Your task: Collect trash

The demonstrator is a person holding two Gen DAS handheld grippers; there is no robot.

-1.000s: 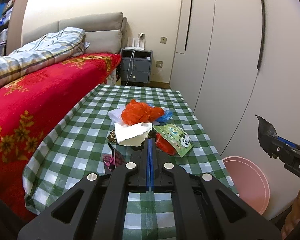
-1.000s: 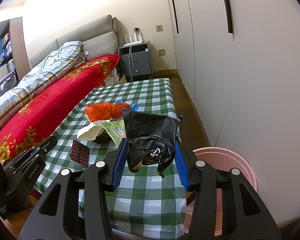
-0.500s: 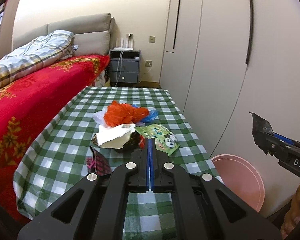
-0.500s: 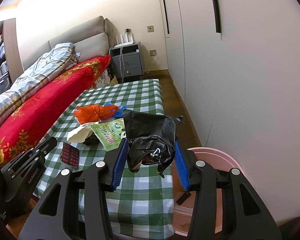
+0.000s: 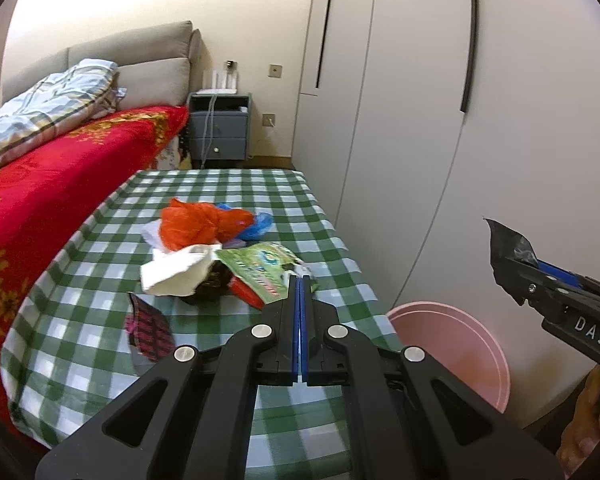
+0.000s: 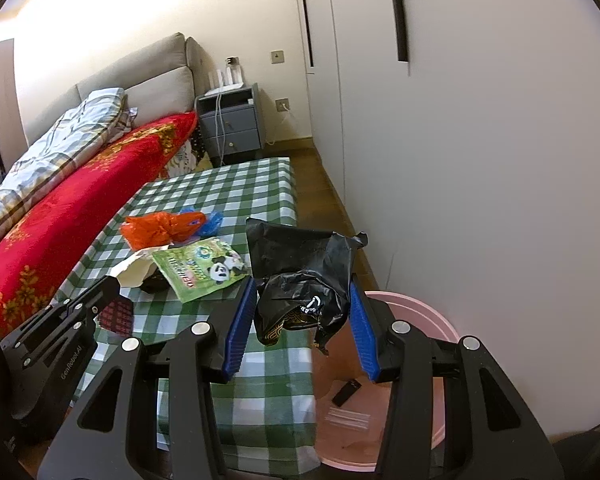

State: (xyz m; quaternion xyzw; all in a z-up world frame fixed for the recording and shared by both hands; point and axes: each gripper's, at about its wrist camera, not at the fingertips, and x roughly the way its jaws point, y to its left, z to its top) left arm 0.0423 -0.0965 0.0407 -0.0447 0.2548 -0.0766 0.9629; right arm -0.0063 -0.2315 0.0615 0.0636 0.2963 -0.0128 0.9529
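A home bedroom — a bed (image 5: 52, 184) with a red floral blanket fills the left. A grey nightstand (image 5: 219, 128) stands upper centre; tall wardrobe doors (image 5: 400, 120) cover the right.

Bedroom: cream wall (image 5: 228, 4) lit warmly at upper centre. Grey upholstered headboard (image 5: 140, 60) seen upper left, red floral bedspread (image 5: 52, 184) at left. Grey two-drawer nightstand (image 5: 219, 128) placed centre back. White wardrobe doors (image 5: 400, 120) fill right. Wood floor (image 6: 324, 184) glimpsed alongside.
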